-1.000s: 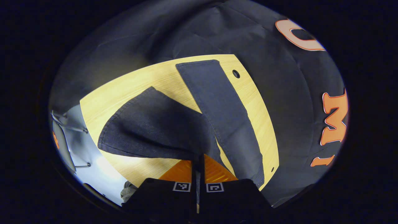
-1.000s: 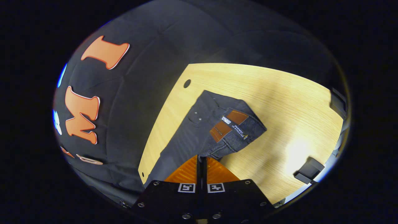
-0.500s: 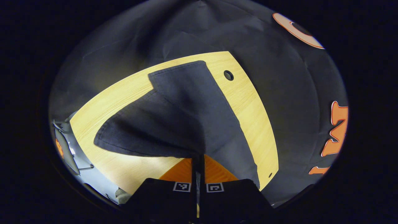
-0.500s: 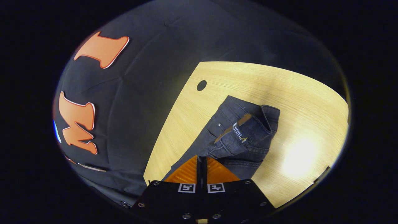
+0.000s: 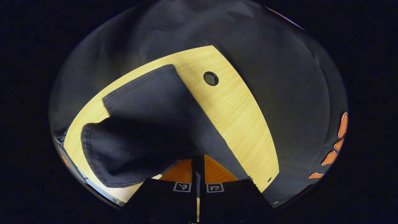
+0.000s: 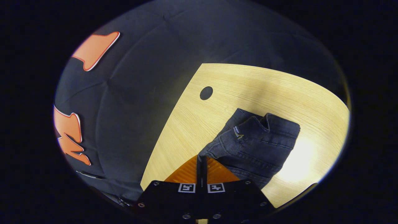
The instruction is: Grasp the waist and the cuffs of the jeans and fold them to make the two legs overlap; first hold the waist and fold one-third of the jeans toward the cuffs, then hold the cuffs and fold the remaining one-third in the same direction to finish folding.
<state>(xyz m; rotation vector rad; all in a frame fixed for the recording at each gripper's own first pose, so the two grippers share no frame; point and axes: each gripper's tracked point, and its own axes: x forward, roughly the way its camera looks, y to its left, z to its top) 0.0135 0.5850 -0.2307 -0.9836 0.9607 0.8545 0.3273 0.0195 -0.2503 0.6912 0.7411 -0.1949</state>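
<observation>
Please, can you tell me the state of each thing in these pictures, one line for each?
jeans: lifted, one leg draped over the other
waist: gripped, raised off table
left gripper: shut on cuff end
right gripper: shut on waist
table: flat, wooden, one round hole

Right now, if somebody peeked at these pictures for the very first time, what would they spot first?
Probably the dark jeans, one leg lifted and draped over the other on the pale wooden table in the left gripper view. Next, the left gripper pinching the cloth at the bottom there. In the right gripper view, the right gripper grips the bunched waist end, near a round hole in the tabletop.
</observation>
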